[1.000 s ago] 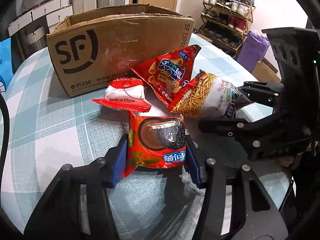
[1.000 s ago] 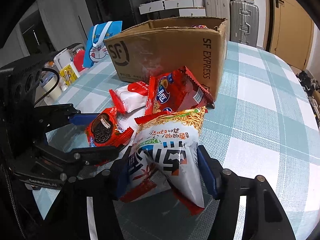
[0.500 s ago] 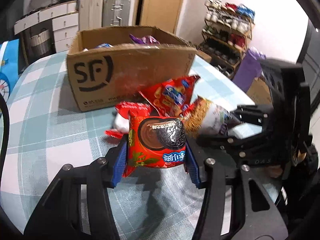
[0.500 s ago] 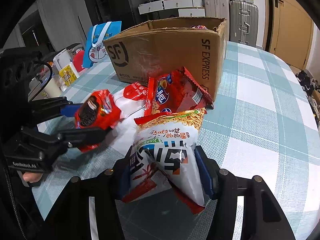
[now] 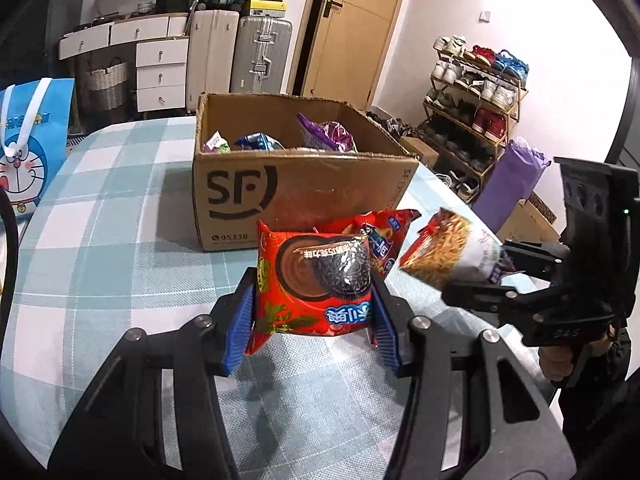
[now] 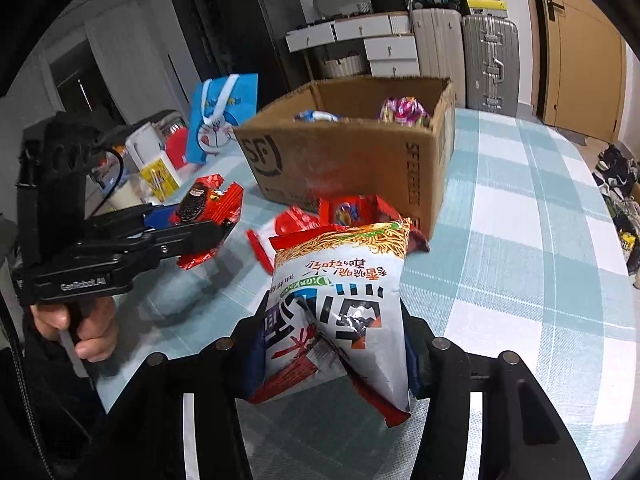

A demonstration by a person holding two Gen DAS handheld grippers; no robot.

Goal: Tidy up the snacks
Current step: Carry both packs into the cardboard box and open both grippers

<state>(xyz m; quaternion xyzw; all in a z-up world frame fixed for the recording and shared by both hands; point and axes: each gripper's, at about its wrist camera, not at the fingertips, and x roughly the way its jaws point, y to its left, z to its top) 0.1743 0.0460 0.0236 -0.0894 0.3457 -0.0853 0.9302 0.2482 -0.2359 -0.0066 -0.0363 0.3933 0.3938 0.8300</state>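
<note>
Gripping a red cookie packet (image 5: 314, 282) by its two side edges, the left gripper (image 5: 312, 312) held it upright above the table (image 5: 100, 240), and the right gripper (image 6: 336, 344) was closed on a noodle snack bag (image 6: 340, 300) whose long axis pointed forward, toward the box. The open cardboard box (image 5: 296, 196) stood straight ahead of both. It seemed the left one was a little nearer.

Red chip bag (image 5: 384, 236) half hidden behind cookie packet (image 5: 316, 280).
</note>
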